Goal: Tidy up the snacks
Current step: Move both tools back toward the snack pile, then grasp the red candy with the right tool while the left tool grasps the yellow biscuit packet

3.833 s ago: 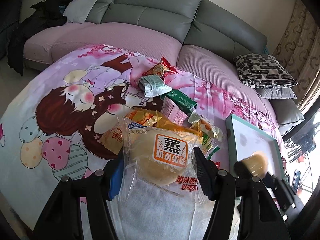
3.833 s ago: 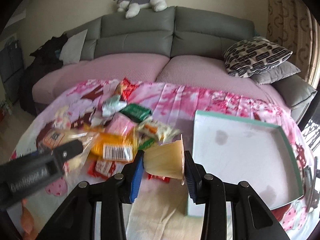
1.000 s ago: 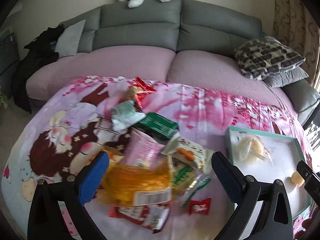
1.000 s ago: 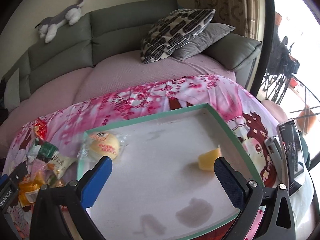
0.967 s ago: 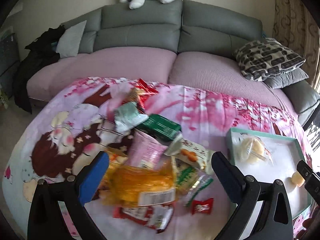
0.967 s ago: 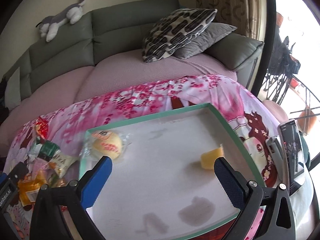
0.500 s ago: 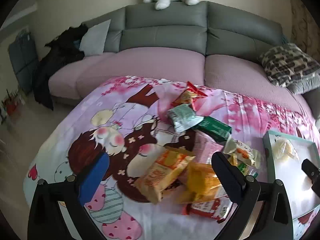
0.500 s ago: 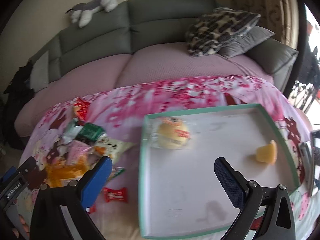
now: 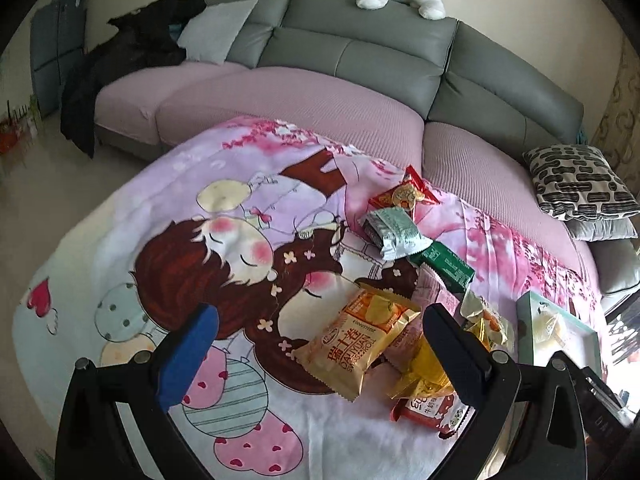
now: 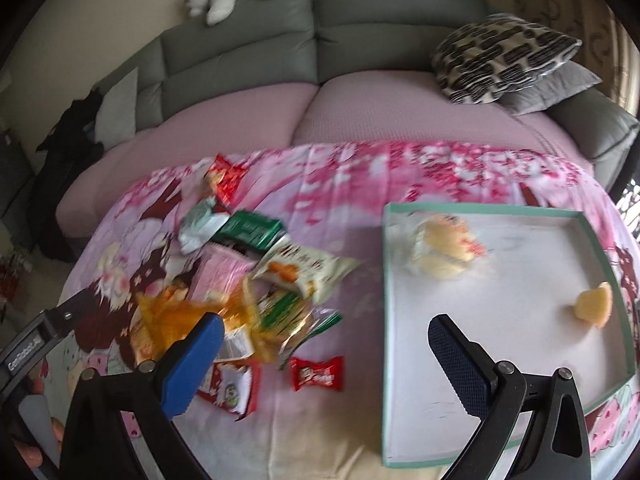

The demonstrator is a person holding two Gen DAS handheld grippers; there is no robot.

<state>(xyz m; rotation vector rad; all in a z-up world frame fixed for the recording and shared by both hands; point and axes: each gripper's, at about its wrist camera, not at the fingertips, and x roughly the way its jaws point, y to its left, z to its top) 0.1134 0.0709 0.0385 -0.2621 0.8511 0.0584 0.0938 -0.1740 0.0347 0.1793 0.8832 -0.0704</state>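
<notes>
Two handheld grippers are showing. The left gripper [image 9: 318, 344] is wearing black angular plastic arms with silver screws, one blue pad and one black. The right gripper [image 10: 325, 354] is showing matching black arms, a smooth blue pad and a dark dimpled pad.

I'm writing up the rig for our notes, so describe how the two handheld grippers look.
Both match: black angular frames with silver screws at the joints. On the left gripper and the right gripper, one finger pad is bright blue, the other dark with a fine textured grid. In the right wrist view the left gripper's body carries white lettering, too blurred to read. No cables or sleeves show.
</notes>
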